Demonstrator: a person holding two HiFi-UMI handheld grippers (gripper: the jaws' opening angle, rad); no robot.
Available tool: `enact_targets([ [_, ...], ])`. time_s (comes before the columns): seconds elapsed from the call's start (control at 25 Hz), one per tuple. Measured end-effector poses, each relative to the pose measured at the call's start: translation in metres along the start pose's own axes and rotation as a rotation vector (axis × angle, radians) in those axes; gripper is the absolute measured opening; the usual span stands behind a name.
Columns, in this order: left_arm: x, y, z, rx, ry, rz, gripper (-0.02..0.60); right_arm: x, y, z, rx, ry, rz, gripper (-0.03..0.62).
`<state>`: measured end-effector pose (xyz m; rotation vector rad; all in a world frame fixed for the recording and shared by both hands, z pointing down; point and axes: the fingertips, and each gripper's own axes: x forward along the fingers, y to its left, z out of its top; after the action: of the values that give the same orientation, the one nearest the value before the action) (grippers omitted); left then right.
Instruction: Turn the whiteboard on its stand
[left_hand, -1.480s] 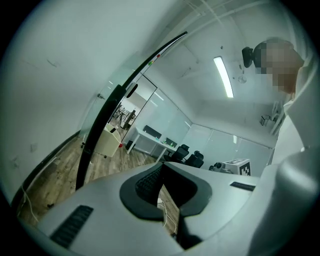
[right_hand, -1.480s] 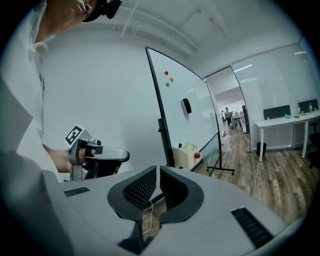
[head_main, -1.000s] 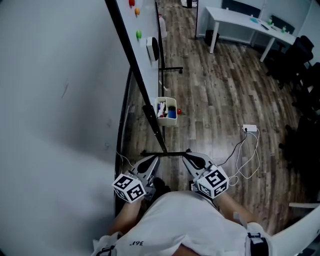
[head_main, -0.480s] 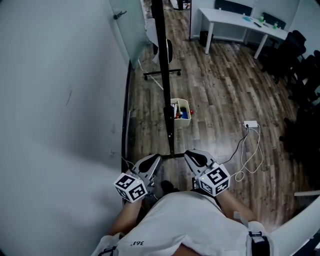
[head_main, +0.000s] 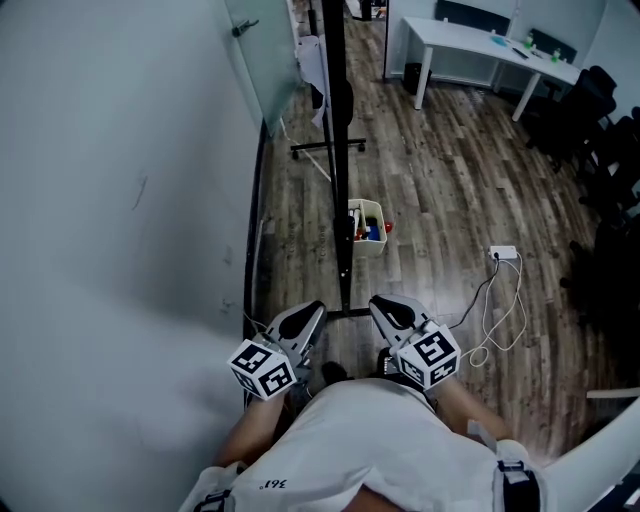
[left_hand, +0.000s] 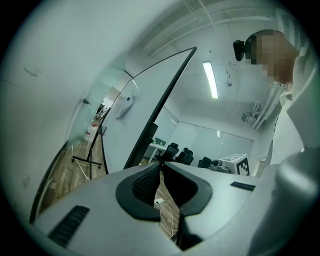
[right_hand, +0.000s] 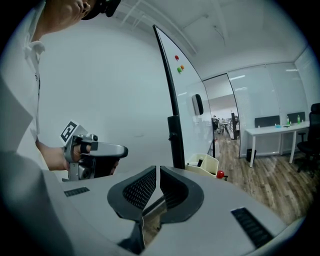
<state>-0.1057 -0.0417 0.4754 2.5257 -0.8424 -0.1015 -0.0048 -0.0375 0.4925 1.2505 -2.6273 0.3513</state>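
1. The whiteboard (head_main: 337, 140) stood edge-on in the head view. It ran from the grippers toward 12 o'clock, with the stand's foot bar (head_main: 340, 313) just ahead of them.
2. The left gripper (head_main: 305, 320) sat at 7 o'clock of that bar and the right gripper (head_main: 388, 312) at 5 o'clock. Each had its jaws pressed together on nothing.
3. The board looked stiff, broad and fairly heavy, with a smooth face likely to be slippery. The black frame edge or the upright post (right_hand: 176, 140) seemed the better place to take hold.
4. Only the right gripper view showed one face with its magnets (right_hand: 178, 62), an eraser (right_hand: 198, 104) and the marker basket (right_hand: 202, 162). The left gripper view showed the opposite face.
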Motion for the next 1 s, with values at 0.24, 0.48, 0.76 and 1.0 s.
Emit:
enact_targets([
  [0.24, 0.018, 0.0, 0.006, -0.001, -0.008, -0.001, 0.015, 0.006, -0.011, 0.01, -0.018, 0.001, 0.025, 0.028],
  [0.48, 0.028, 0.0, 0.009, 0.006, 0.009, -0.026, 0.015, 0.008, -0.023, 0.011, -0.012, -0.001, -0.011, 0.028],
  [0.76, 0.025, 0.018, 0.006, 0.011, 0.047, -0.06, 0.015, 0.017, -0.018, 0.008, 0.014, -0.02, -0.071, 0.028],
  [1.0, 0.022, 0.026, 0.013, 0.033, 0.038, -0.084, 0.034, 0.024, -0.009, 0.001, 0.02, -0.011, -0.094, 0.028],
])
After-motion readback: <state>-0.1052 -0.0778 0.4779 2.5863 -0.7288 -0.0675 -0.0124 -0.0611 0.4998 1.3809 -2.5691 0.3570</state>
